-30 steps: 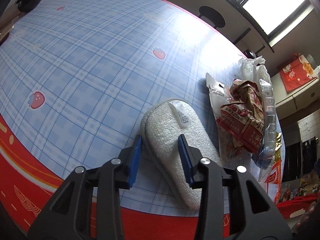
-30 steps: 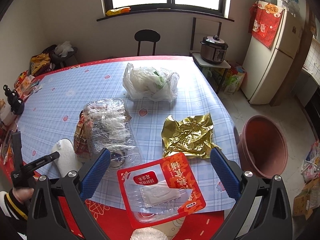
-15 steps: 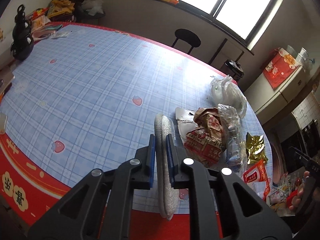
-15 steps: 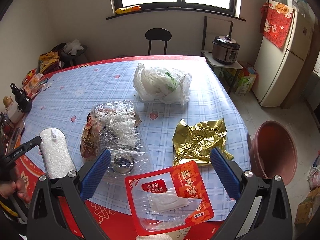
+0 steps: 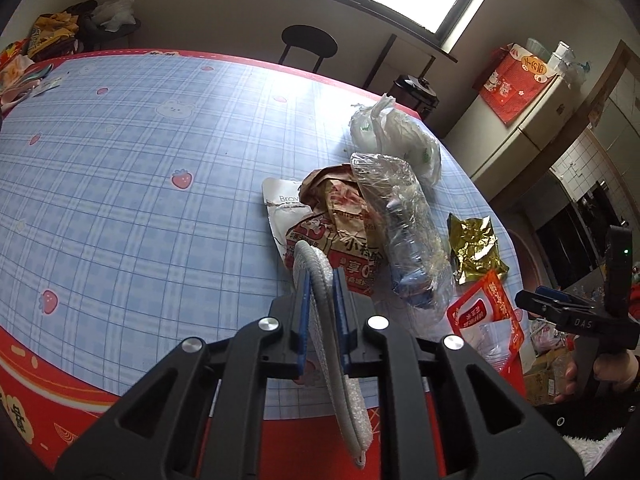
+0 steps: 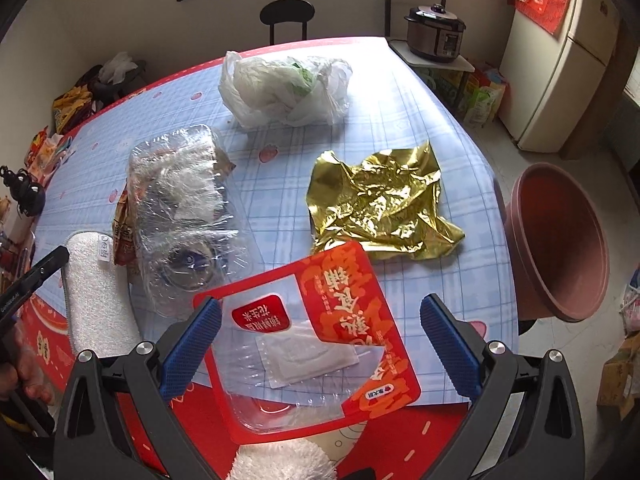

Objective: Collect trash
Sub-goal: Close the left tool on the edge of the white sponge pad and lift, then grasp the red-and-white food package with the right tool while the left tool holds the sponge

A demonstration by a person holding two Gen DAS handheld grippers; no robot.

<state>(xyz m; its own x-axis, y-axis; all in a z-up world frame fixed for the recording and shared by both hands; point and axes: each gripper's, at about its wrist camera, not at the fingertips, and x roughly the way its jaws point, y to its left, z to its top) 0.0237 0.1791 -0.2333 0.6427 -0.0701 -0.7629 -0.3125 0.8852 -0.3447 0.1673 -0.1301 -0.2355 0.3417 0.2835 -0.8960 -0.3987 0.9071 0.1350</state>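
Observation:
My left gripper (image 5: 321, 280) is shut on a white oval cleaning pad (image 5: 340, 380), held on edge above the table's near edge; the pad also shows in the right wrist view (image 6: 94, 292). My right gripper (image 6: 320, 320) is open, its jaws either side of a red plastic food tray (image 6: 320, 352) at the table's front edge. Other trash lies on the blue checked tablecloth (image 5: 120, 184): a gold foil wrapper (image 6: 380, 204), a clear plastic box wrapped in film (image 6: 180, 208), a red-and-brown paper bag (image 5: 340, 224), and a white plastic bag (image 6: 284, 88).
A reddish-brown bin (image 6: 560, 240) stands on the floor right of the table. A black chair (image 6: 286, 16) is at the far side. A rice cooker (image 6: 434, 34) and a fridge (image 6: 560, 52) are at the back right. Clutter sits at the far left (image 5: 56, 36).
My left gripper has lifted the white pad and swung right toward the trash pile. My right gripper has moved lower and closer over the red tray.

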